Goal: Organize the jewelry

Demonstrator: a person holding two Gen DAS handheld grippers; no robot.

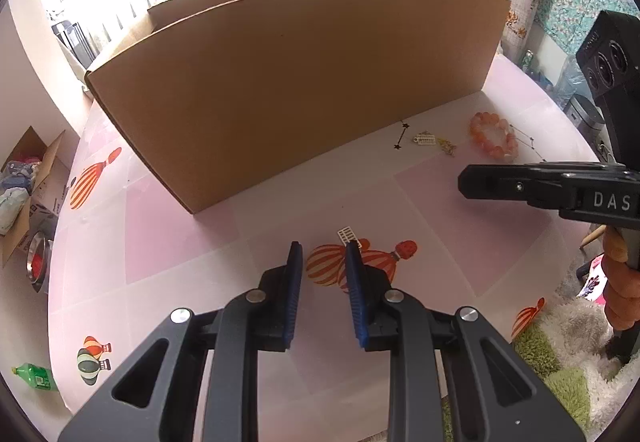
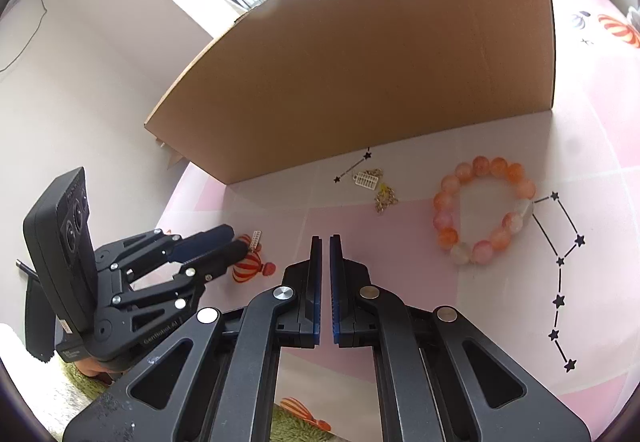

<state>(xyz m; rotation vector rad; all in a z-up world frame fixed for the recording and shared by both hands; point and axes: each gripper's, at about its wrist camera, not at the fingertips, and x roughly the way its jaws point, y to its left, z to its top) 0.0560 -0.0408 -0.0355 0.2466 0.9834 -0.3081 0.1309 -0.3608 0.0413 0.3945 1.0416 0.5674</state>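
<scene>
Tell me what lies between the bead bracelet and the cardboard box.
Right wrist view: bracelet and box are separated by bare tablecloth; the small charms lie off to its left.

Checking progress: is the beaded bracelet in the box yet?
No. The beaded bracelet lies flat on the table, outside the cardboard box.

Both cameras are looking down along their tools, close over the pink desk, both seeing the cardboard box.

Orange bead bracelet flat on table, gold chain beside it
</scene>
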